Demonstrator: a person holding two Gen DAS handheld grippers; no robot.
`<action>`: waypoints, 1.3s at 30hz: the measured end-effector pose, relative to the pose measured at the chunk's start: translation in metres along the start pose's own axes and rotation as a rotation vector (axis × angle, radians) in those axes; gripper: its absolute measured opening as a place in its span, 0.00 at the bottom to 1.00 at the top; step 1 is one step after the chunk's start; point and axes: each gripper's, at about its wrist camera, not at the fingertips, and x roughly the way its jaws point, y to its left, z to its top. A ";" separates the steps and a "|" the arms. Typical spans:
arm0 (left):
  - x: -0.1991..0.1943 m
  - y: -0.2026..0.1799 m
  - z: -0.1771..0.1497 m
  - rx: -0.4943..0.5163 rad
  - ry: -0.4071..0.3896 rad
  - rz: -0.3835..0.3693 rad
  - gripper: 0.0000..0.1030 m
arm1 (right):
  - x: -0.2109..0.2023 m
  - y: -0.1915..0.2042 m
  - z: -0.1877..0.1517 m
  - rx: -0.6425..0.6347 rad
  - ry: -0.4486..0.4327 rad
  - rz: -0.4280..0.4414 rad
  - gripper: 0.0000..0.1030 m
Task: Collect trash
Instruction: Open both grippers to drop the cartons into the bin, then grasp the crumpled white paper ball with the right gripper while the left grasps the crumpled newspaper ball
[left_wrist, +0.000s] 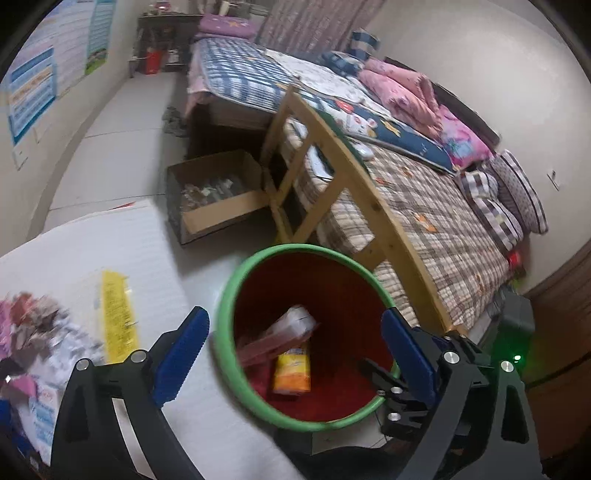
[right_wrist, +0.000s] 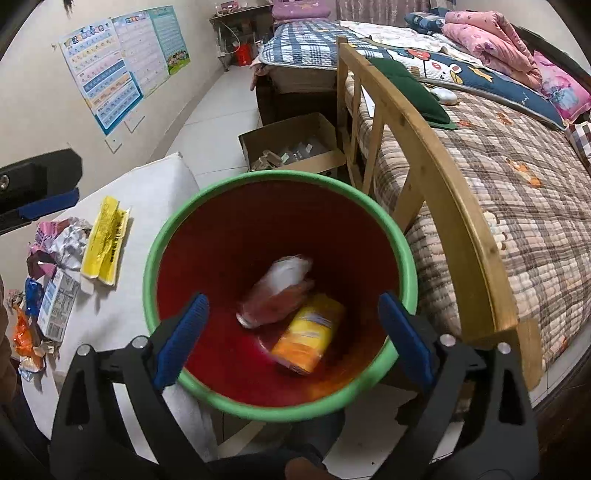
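A: Where is the trash?

B: Two pieces lie in the bin (right_wrist: 280, 295): a clear wrapper (right_wrist: 277, 295) and a yellow pack (right_wrist: 308, 341) touching it at its 5 o'clock. The rest sits on the bench (right_wrist: 147, 206) at the bin's 9 o'clock: a yellow wrapper (right_wrist: 105, 245), crumpled foil (right_wrist: 68, 240), a small carton (right_wrist: 59, 308).

A: Handling?

B: Judged light, thin, crinkly, likely slippery. Foil and wrappers should crush without harm. Pinch the yellow wrapper across its narrow width, mid-length; take the carton across its flat faces.

A: Claws?

B: Right claw (right_wrist: 293, 338) hangs over the bin mouth, tilted steeply down, jaws spread wide, nothing between them. Left claw (left_wrist: 295, 352) is just beside the bin's 8 o'clock rim, also pitched down, jaws wide, empty. One left-claw finger (right_wrist: 44, 206) shows at 9 o'clock in the right view.
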 end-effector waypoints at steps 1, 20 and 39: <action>-0.004 0.006 -0.003 -0.010 0.000 0.016 0.88 | -0.002 0.004 -0.002 0.001 0.000 0.000 0.92; -0.158 0.107 -0.072 -0.080 -0.110 0.290 0.89 | -0.052 0.145 -0.022 -0.179 -0.044 0.111 0.95; -0.269 0.221 -0.176 -0.277 -0.212 0.457 0.89 | -0.063 0.239 -0.045 -0.213 -0.020 0.222 0.95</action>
